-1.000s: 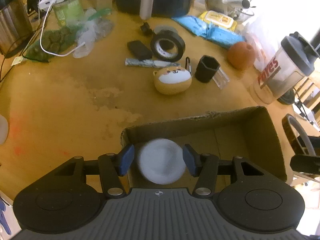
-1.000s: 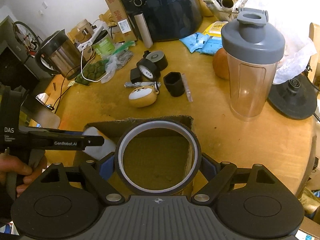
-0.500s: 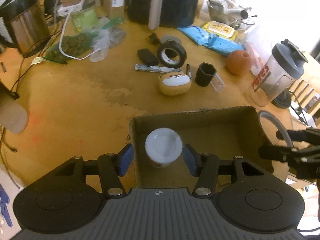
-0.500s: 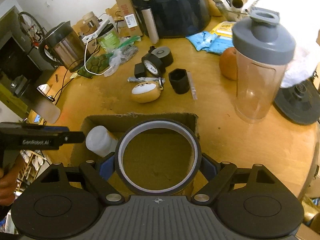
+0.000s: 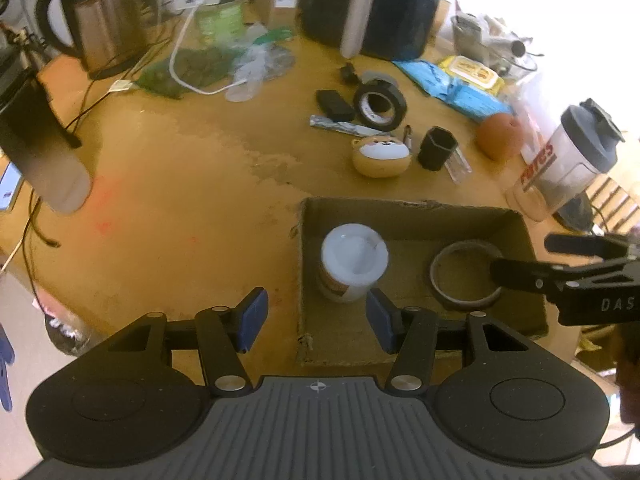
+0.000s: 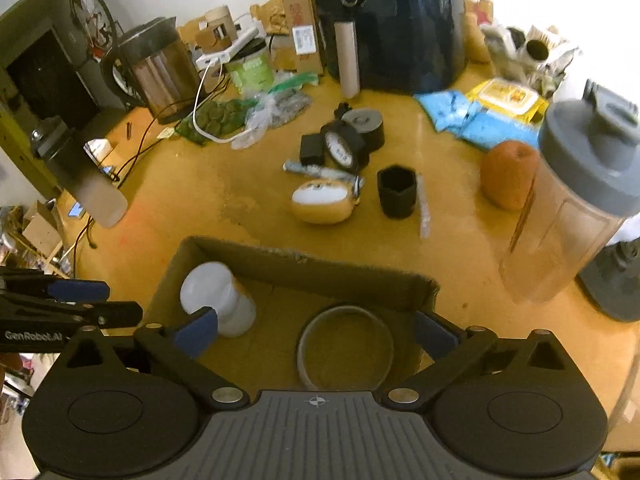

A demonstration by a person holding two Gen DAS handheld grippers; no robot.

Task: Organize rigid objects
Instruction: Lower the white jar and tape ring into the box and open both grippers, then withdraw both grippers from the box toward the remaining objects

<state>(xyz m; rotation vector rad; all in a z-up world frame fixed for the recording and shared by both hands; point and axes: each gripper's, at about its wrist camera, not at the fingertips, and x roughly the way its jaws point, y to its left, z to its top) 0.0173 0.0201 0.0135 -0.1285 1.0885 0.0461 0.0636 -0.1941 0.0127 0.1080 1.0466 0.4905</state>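
The right gripper [image 6: 316, 332], jaws opening, has dropped the grey tape ring [image 6: 346, 346] into the brown cardboard box [image 6: 304, 268]; the left gripper [image 5: 316, 316] has withdrawn from the white-lidded round jar [image 5: 354, 260].

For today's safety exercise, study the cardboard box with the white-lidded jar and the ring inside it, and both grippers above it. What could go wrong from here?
1. The left gripper has one of its fingers low beside the white-lidded jar; pulling away carelessly could tip it.
2. The right gripper is opening over the ring; its fingers sit near the cardboard box wall and may snag it.
3. The shaker bottle stands close by; a swing could topple it.
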